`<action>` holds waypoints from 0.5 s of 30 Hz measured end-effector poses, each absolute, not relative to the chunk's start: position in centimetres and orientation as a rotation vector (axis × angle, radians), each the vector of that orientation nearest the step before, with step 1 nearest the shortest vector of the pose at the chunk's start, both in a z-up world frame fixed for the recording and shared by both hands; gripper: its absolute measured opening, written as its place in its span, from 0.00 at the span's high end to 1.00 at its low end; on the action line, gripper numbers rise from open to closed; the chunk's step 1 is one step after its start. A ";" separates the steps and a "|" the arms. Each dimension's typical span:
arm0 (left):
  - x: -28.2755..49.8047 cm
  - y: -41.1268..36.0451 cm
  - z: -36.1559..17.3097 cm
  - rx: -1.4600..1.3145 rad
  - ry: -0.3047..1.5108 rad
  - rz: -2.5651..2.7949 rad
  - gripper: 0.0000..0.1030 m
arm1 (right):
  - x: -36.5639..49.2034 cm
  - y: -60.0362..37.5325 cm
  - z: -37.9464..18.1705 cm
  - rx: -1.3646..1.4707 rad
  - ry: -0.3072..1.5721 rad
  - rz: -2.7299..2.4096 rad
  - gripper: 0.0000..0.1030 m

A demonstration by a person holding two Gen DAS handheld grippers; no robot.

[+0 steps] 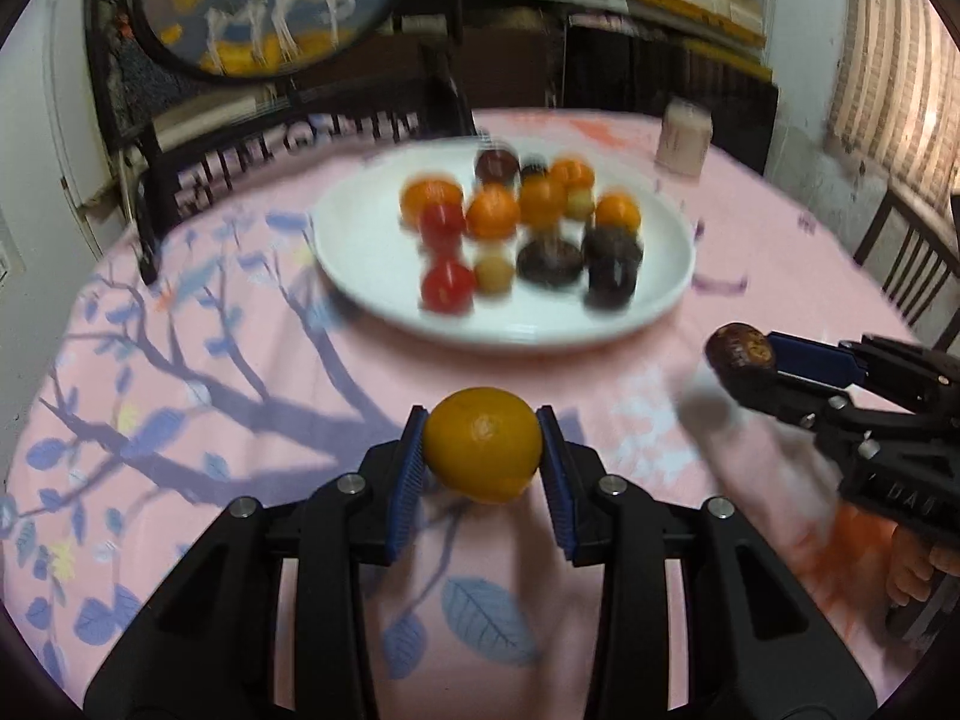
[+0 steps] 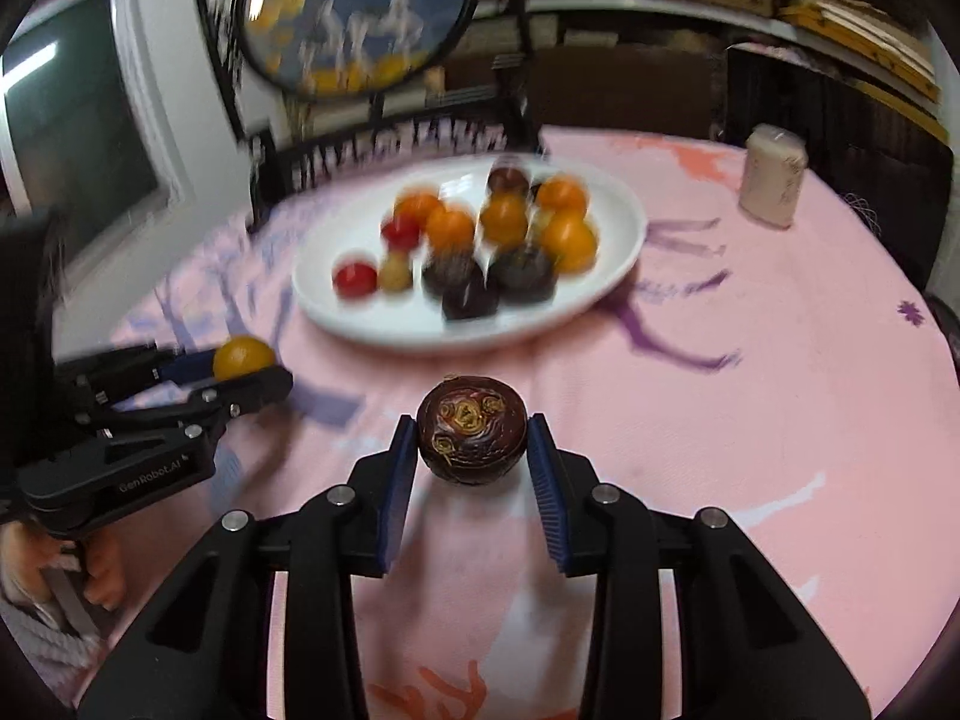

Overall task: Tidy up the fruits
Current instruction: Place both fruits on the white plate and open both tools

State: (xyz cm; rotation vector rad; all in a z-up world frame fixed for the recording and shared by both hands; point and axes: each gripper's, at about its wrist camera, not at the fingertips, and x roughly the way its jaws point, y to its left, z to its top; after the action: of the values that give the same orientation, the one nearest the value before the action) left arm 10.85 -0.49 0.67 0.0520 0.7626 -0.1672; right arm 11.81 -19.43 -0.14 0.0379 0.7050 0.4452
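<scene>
Fruits [image 1: 543, 204] sit heaped on a white plate [image 1: 360, 276] toward the far side of the counter [image 1: 240, 360], which wears a pink cloth printed with blue branches and leaves; the heap is blurred, yet I make out oranges, red ones, dark purple ones and a couple of small pale ones; they lie touching or just beside one another, the oranges mostly to the rear, the dark ones at the near right of the plate.

Beyond the counter, a round framed picture [image 1: 252, 0] with white figures on blue and yellow; dark chair backs [image 1: 288, 120] against the far edge; shelves stacked behind.

A pale cylindrical container [image 1: 684, 138] stands upright on the cloth, to the right of the plate and well apart from it.

My left hand-held gripper [image 1: 483, 456] is held above the cloth nearer than the plate; its blue pads pinch an orange [image 1: 483, 453], one pad on each side; in the right wrist view it shows at the left edge with the orange at its tip.

My right hand-held gripper [image 2: 472, 450] likewise is off the plate, to the right of the left one and apart from it; it pinches a dark purple fruit [image 2: 472, 438] marked with yellowish scarring, one pad at each flank.
</scene>
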 end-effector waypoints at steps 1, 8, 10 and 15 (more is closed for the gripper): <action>11.1 -0.4 1.4 0.047 0.749 -0.166 0.64 | 12.0 -19.8 0.7 0.060 0.683 0.442 0.64; 17.3 0.6 4.0 -0.012 0.725 -0.102 0.64 | 17.3 -19.1 4.0 0.094 0.650 0.417 0.64; 18.8 0.9 3.7 -0.024 0.734 -0.087 0.64 | 19.0 -18.4 3.7 0.102 0.664 0.418 0.64; 21.1 1.6 2.8 -0.033 0.730 -0.048 0.41 | 22.5 -17.0 2.5 0.151 0.679 0.429 0.56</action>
State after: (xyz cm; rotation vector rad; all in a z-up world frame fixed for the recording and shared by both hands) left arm 21.11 1.57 2.77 -0.0331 0.7298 -0.0480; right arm 22.46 -16.98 2.50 0.1506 0.6791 0.4292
